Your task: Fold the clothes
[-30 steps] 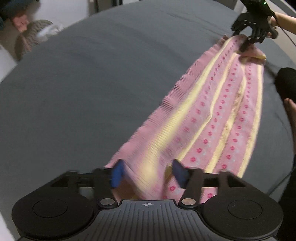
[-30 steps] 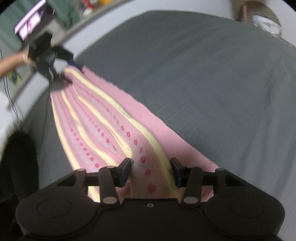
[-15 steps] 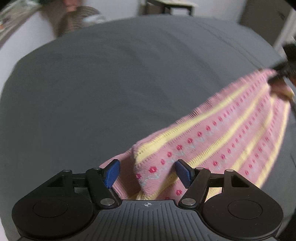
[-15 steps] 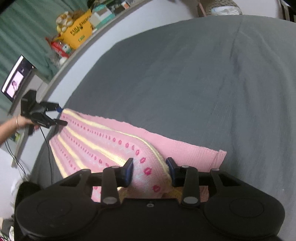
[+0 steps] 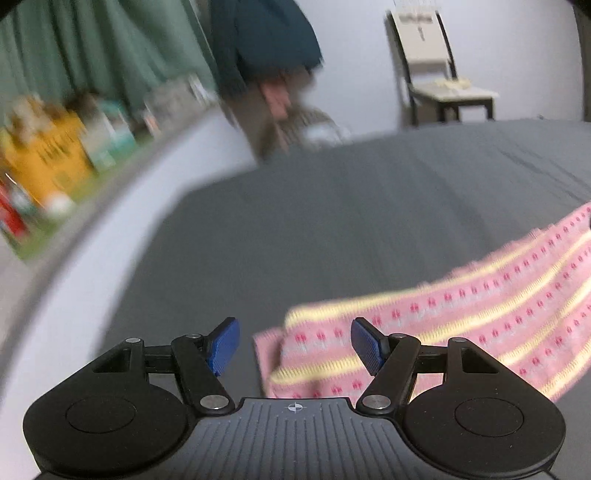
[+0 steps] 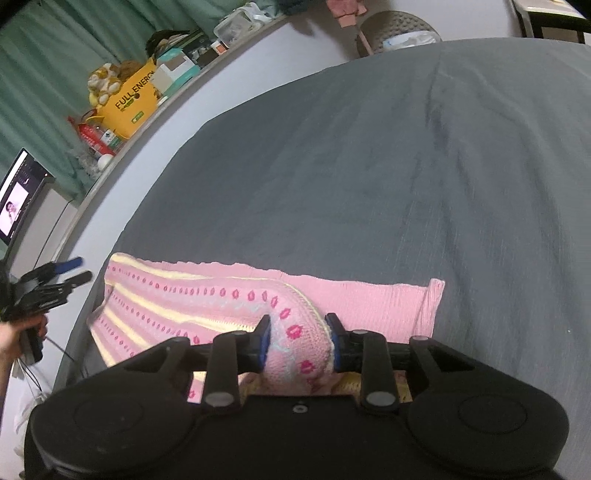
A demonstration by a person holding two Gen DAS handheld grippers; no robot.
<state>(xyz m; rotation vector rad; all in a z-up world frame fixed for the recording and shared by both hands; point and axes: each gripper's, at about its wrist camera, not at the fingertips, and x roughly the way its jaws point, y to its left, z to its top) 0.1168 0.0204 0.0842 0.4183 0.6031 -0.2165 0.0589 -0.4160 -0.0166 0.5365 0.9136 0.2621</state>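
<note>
My right gripper [image 6: 298, 341] had its jaws pressed in on a bunched fold of the pink knitted garment [image 6: 258, 306], which bulged up between the fingers [image 6: 263, 339]. The knit showed pale yellow stripes and rows of small red motifs, and its plain pink underside lay flat on the grey bedsheet [image 6: 406, 166] just ahead of the fingertips. My left gripper [image 5: 295, 349] stood wide apart, gripping nothing; the garment's corner [image 5: 461, 314] sat between the blue pads [image 5: 223, 345], nearer the right one, though I could not tell if it touched. From the right view, that gripper [image 6: 74, 271] hovered off the cloth's left end. Farther off, a yellow box [image 6: 127, 98] stuffed with soft toys stood on the ledge [image 6: 236, 55], and a woven basket [image 6: 399, 27] held something white.
</note>
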